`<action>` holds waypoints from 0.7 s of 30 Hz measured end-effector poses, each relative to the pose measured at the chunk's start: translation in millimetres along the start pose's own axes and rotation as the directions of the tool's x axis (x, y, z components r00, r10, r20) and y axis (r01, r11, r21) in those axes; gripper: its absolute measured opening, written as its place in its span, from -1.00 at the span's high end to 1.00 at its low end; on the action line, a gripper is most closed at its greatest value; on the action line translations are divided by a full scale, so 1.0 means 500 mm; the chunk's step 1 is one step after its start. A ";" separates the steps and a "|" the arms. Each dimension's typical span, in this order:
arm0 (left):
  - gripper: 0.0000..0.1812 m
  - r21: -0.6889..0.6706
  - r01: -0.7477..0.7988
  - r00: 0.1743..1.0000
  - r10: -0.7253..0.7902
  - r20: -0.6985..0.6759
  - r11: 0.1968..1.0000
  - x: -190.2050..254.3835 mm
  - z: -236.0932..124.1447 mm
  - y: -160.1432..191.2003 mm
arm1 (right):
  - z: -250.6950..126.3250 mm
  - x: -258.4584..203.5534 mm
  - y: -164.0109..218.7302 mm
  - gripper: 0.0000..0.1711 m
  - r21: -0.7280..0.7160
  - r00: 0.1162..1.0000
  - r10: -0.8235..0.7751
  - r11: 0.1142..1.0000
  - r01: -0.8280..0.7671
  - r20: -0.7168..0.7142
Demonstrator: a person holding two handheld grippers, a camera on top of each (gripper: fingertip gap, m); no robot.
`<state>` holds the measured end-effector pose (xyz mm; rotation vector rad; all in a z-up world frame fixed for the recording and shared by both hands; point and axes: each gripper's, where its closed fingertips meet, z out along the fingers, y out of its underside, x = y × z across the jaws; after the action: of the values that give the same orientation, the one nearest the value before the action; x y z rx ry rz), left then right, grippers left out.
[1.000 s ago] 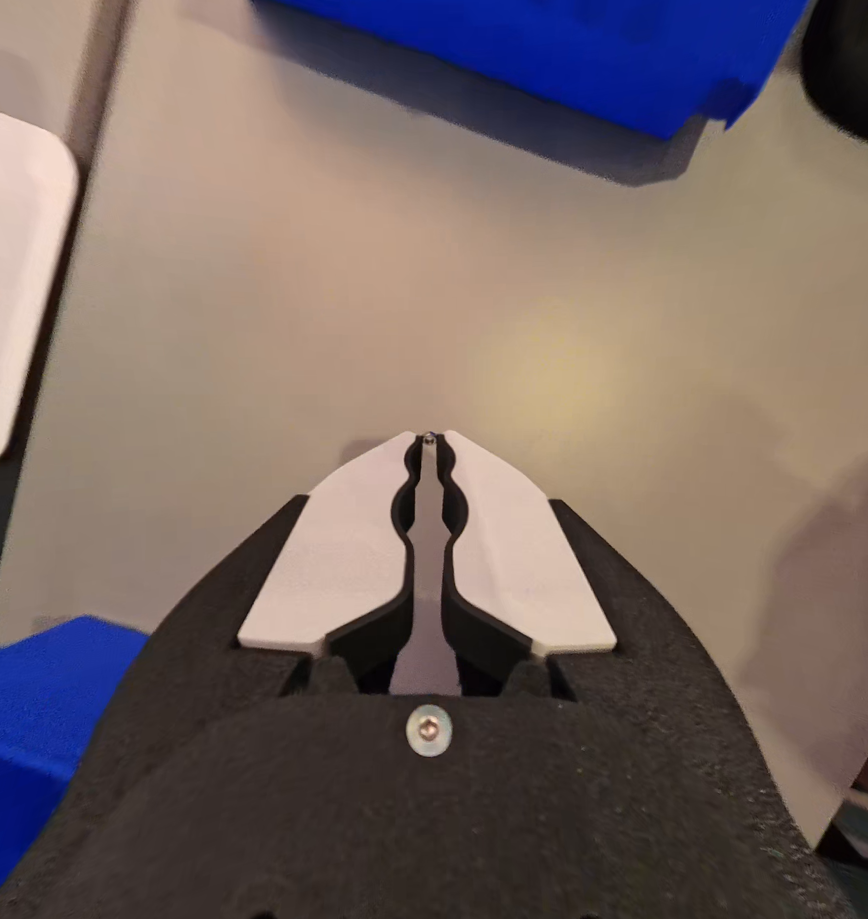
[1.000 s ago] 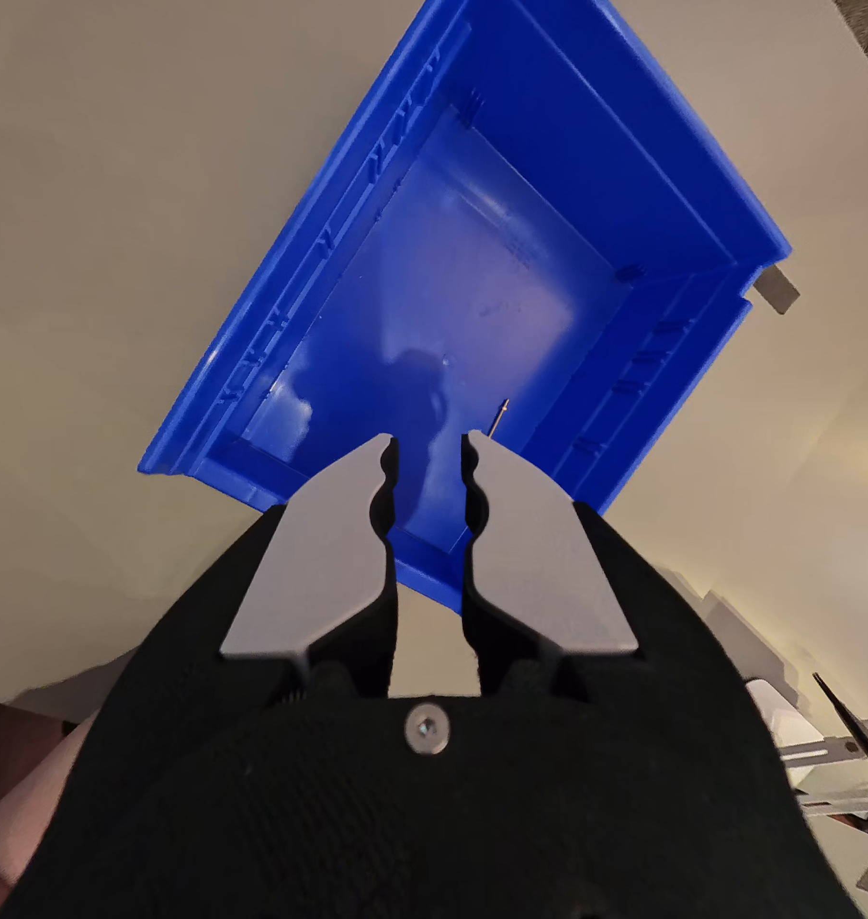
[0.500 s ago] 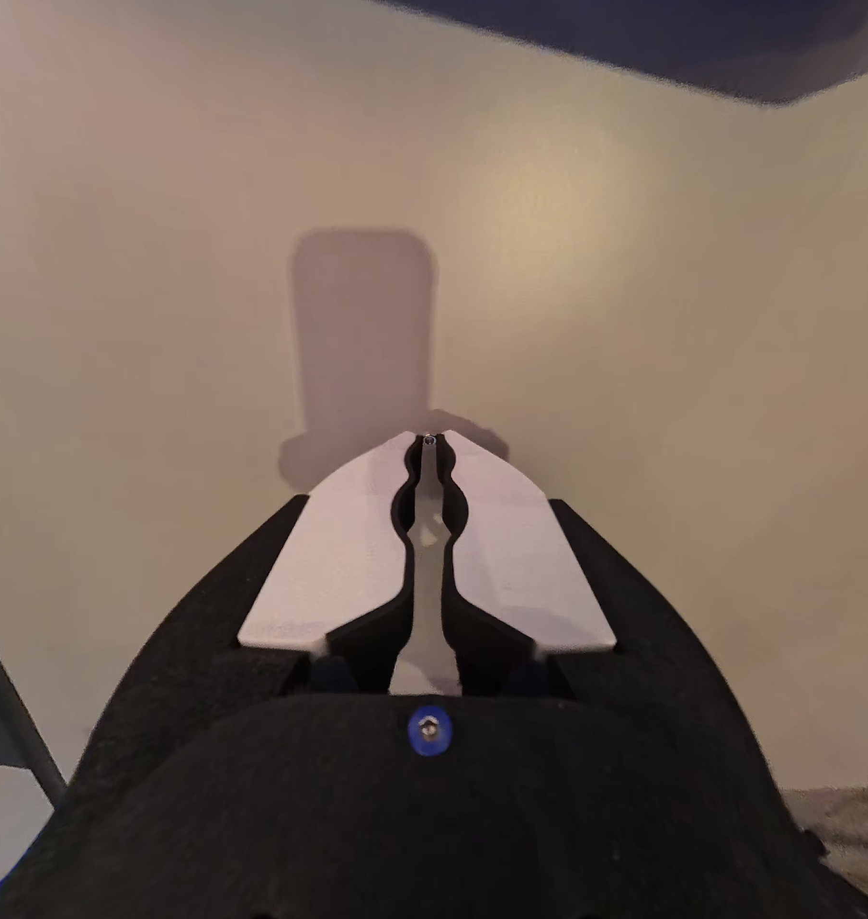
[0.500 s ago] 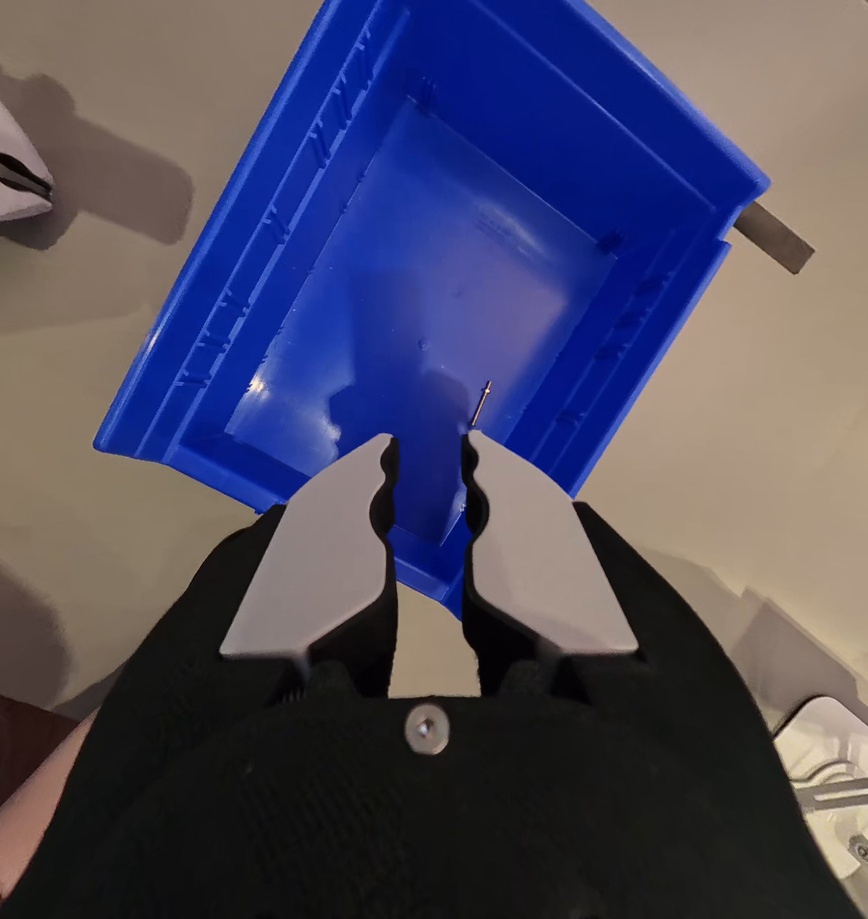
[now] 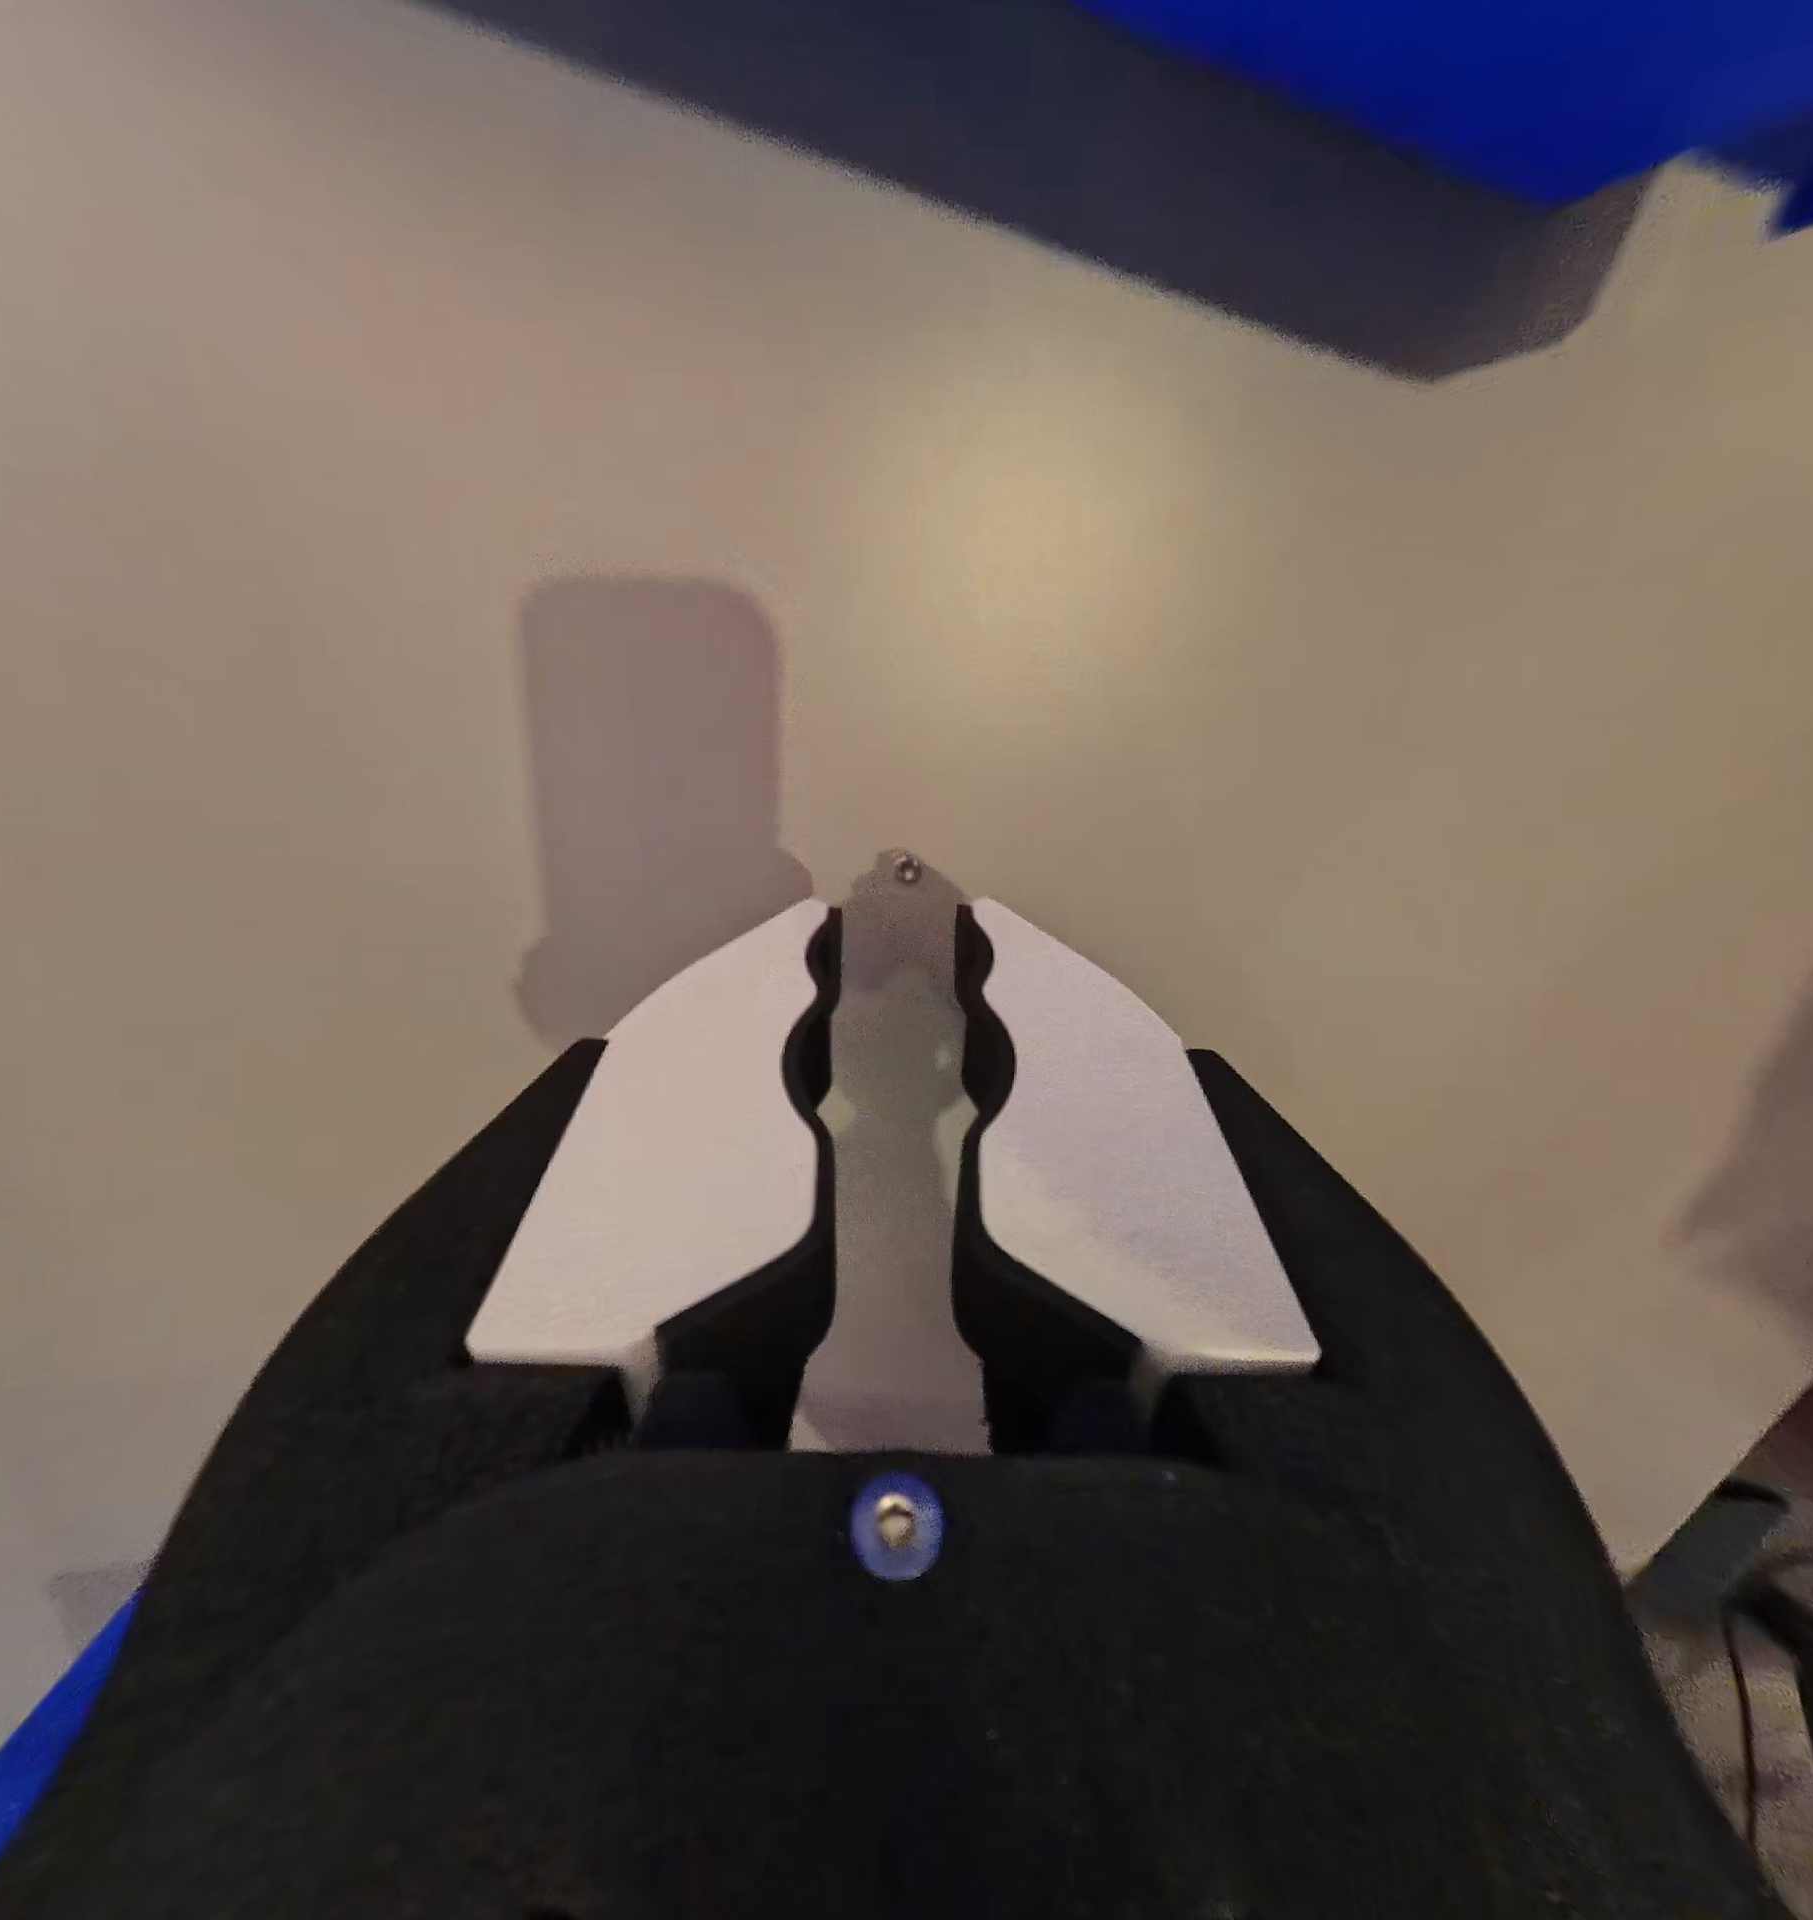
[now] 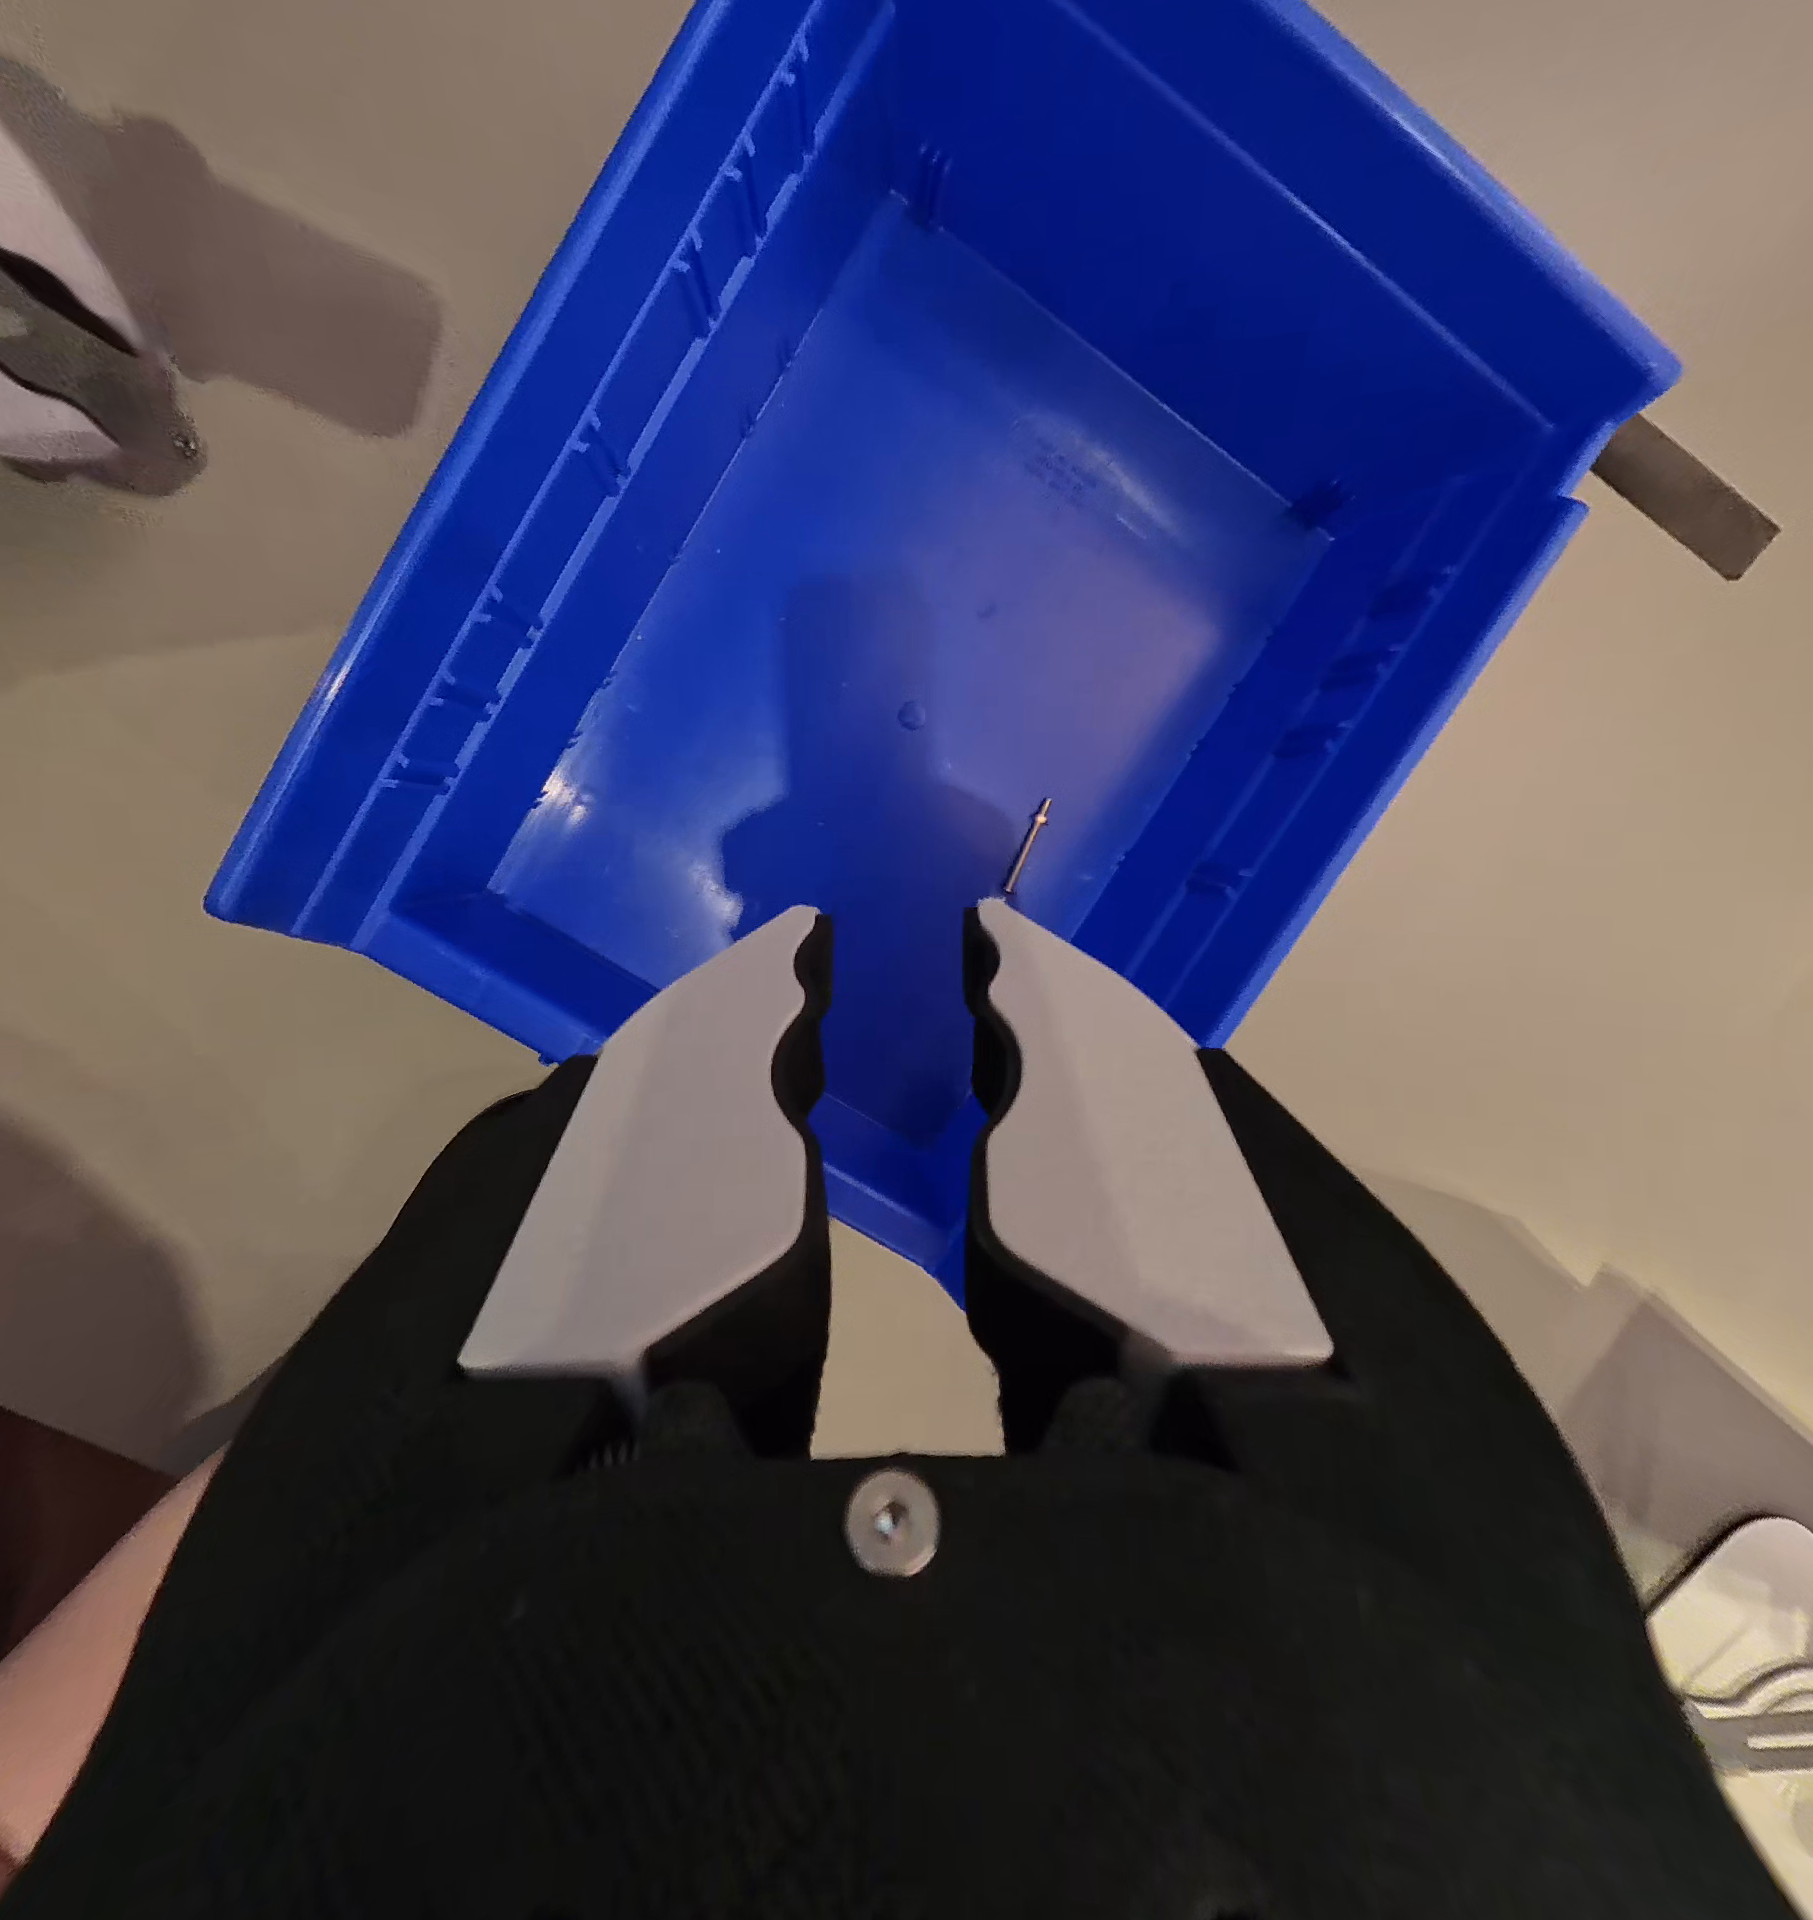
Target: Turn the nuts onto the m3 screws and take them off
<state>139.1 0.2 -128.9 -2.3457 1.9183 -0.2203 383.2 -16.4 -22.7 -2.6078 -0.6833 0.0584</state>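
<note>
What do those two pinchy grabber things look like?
Both look alike. The left gripper and the right gripper each have a rough black body that narrows toward the front, like a beak. Two flat pale grey fingers sit on top, with wavy black inner edges. A small round silver bolt sits in the middle of the body. No cables or markings show.

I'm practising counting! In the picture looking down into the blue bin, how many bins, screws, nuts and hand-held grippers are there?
Blue bin: 1
Screw: 1
Nut: 1
Hand-held grippers: 2 (left hand-held gripper, right hand-held gripper)
Total: 5
</note>
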 end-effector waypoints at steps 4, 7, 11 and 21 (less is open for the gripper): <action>0.77 0.189 0.058 0.990 -0.080 0.112 0.980 -0.047 -0.166 0.023 | 0.001 0.005 0.009 0.70 -0.013 1.000 0.010 1.000 -0.010 -0.008; 0.74 0.240 0.123 0.948 -0.185 0.257 0.963 -0.107 -0.306 0.119 | 0.009 0.004 0.012 0.70 -0.035 1.000 0.009 0.999 -0.009 -0.007; 0.74 0.192 0.292 0.875 -0.343 0.341 0.937 -0.185 -0.399 0.310 | 0.015 0.001 0.002 0.70 -0.046 1.000 0.000 0.999 -0.001 -0.016; 0.72 0.226 0.819 0.539 -0.842 0.013 0.528 -0.342 -0.230 0.554 | 0.021 -0.007 -0.009 0.70 -0.087 0.998 -0.010 0.996 0.005 -0.056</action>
<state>-181.6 113.9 -70.9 -2.8351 0.5032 -0.2978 376.8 -10.2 -30.5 -2.6785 -0.6901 -0.0474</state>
